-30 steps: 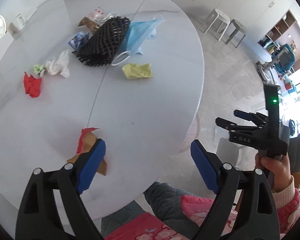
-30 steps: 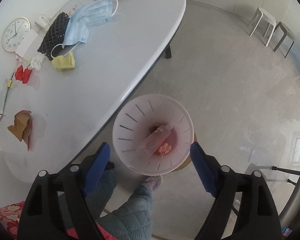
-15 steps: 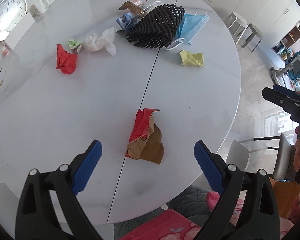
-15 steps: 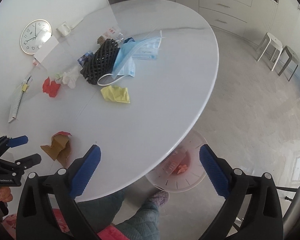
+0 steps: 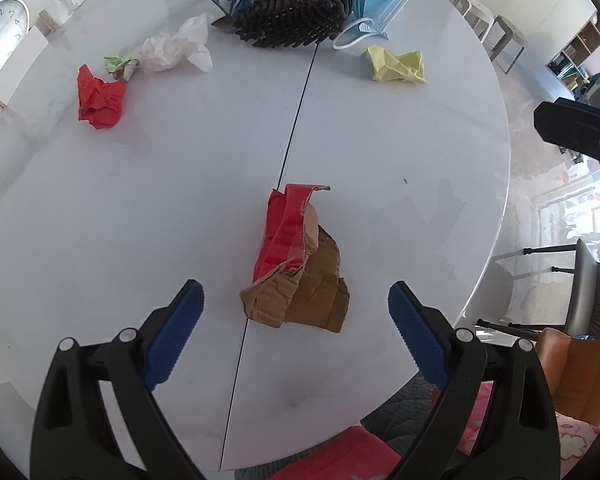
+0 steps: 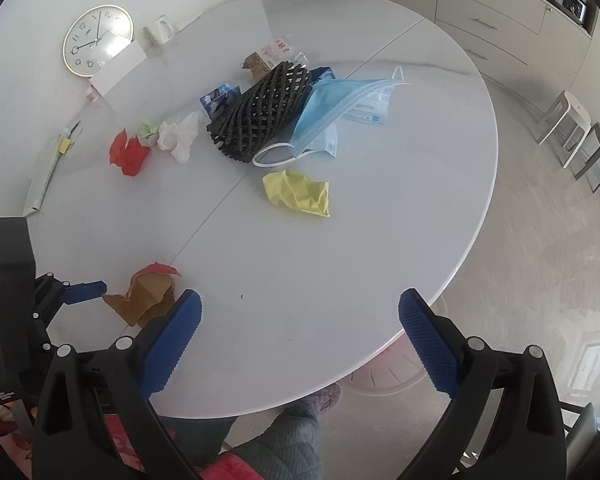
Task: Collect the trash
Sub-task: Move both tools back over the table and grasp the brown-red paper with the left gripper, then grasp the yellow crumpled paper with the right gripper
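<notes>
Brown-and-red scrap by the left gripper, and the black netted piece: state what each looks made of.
Brown-and-red scrap: thin cardboard, it seems, matte brown with a red printed face; creased, torn ragged edges. Black netted piece: likely soft foam mesh, matte; open diamond lattice, thick strands, curled into a sleeve. Exact material uncertain.

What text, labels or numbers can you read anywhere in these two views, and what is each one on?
"1" to "12": the hour numerals on the wall clock; the small mark under its centre is too small to read.
Blue print on the mask wrapper: blurred and upside down, not readable.
Red print on the snack packet: too small to read.
White lettering on the left gripper's black body: blurred, not readable.
</notes>
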`<state>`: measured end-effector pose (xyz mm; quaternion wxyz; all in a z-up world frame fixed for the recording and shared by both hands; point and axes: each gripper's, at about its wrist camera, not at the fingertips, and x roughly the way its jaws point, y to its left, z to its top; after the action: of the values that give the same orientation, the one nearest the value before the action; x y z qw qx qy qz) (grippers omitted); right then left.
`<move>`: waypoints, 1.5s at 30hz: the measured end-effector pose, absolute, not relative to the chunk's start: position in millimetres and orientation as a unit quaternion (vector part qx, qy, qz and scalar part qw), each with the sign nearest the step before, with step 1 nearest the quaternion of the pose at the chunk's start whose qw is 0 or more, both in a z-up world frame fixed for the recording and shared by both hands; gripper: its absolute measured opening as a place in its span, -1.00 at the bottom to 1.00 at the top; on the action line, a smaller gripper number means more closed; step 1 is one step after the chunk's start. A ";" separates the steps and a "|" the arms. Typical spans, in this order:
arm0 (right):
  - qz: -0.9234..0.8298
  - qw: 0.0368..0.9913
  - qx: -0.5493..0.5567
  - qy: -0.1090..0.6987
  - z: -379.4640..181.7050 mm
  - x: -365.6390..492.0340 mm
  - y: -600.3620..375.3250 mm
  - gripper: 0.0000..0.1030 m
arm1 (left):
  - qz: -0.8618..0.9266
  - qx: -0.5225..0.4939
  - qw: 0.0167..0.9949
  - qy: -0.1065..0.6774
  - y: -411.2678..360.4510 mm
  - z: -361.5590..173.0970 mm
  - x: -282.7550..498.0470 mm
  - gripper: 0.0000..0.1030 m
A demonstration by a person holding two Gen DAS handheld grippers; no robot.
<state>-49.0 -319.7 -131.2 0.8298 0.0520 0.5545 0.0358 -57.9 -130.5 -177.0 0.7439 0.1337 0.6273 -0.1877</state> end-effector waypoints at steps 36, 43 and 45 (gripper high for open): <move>0.053 0.805 0.009 0.591 -189.3 30.5 -299.8 0.89 | -0.198 0.120 0.748 0.622 -128.0 -186.1 -22.7 0.06; 0.055 0.788 0.013 0.613 -210.0 53.8 -302.1 0.39 | -0.206 0.101 0.743 0.629 -113.5 -187.2 -6.0 0.06; 0.057 0.784 0.014 0.618 -214.5 57.1 -301.9 0.09 | -0.207 0.098 0.743 0.629 -107.9 -185.0 -5.8 0.06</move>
<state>57.1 -301.9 -214.5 0.7843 0.0139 0.6176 0.0574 -5.8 -107.9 -185.0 0.7427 0.0981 0.6292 -0.2071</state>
